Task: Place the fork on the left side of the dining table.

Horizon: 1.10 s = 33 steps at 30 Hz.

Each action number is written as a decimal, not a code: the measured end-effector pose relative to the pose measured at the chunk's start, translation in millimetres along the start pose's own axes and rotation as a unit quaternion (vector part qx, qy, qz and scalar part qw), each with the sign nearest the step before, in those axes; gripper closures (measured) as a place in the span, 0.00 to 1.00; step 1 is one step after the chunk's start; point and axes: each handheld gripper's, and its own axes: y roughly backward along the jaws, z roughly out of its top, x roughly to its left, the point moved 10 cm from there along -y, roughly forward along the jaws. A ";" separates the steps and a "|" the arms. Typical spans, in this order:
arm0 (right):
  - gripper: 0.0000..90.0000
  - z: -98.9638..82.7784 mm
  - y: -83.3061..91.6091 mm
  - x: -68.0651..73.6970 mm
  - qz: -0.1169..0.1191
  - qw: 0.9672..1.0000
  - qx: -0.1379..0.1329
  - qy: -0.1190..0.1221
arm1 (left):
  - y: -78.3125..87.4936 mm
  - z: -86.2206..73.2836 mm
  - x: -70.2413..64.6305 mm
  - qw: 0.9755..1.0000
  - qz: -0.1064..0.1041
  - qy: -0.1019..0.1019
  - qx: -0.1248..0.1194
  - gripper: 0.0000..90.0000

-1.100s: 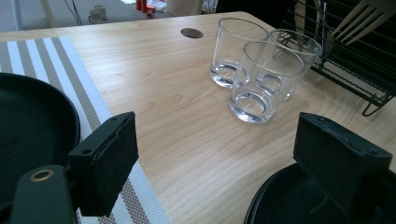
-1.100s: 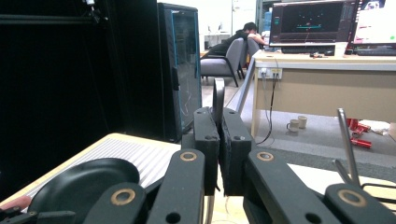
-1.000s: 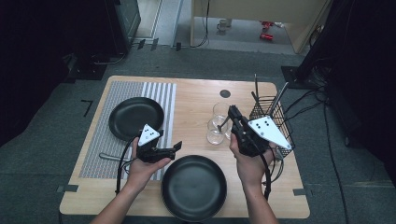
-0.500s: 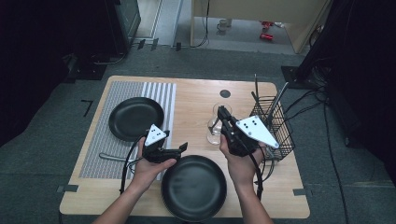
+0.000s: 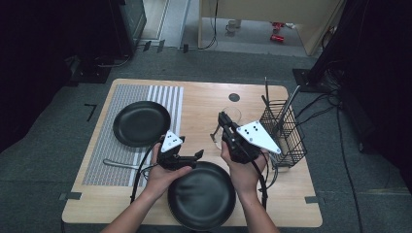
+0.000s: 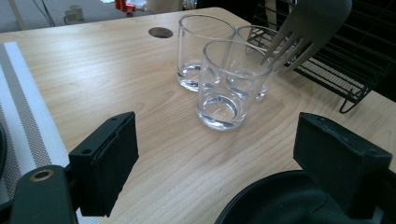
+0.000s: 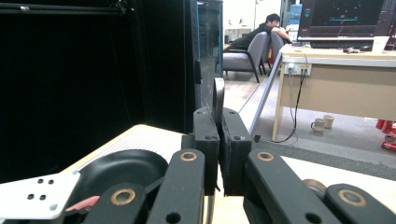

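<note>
Here the right tool [image 5: 221, 118] was clamped on a fork [image 6: 310, 28], its jaws pressed nearly together on the handle, which stood up thin between the pads in the right gripper view [image 7: 218, 100]. In the left gripper view the fork's tines hung over the rim of the far right glass [image 6: 254, 60], just in front of the rack [image 5: 283, 131]; whether they touched the glass could not be told. Three glasses stood close together on the worktop [image 5: 199, 104]: one far [image 6: 203, 49], one near [image 6: 229, 86], and the right one behind it. The left tool [image 5: 197, 155] stood wide open with nothing between its pads, held low at the far left edge of the near plate [image 5: 201, 196] and pointing right toward the glasses. A second plate [image 5: 141, 123] lay on the striped mat [image 5: 163, 94] at far left. The rack stood at the right edge of the worktop, with utensils upright in it.
</note>
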 end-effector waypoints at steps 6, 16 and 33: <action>0.98 -1.4 -2.6 8.2 0.006 1.000 0.001 -0.001 | -5.6 1.8 -4.4 1.000 -0.001 -0.002 -0.004 0.16; 0.98 -5.6 -7.5 21.0 0.018 1.000 0.003 -0.003 | -9.2 8.0 -8.2 1.000 0.006 -0.006 -0.028 0.26; 0.98 -13.4 -9.7 24.8 0.014 1.000 0.008 -0.026 | -14.5 15.0 -15.8 0.998 0.015 -0.026 -0.064 0.74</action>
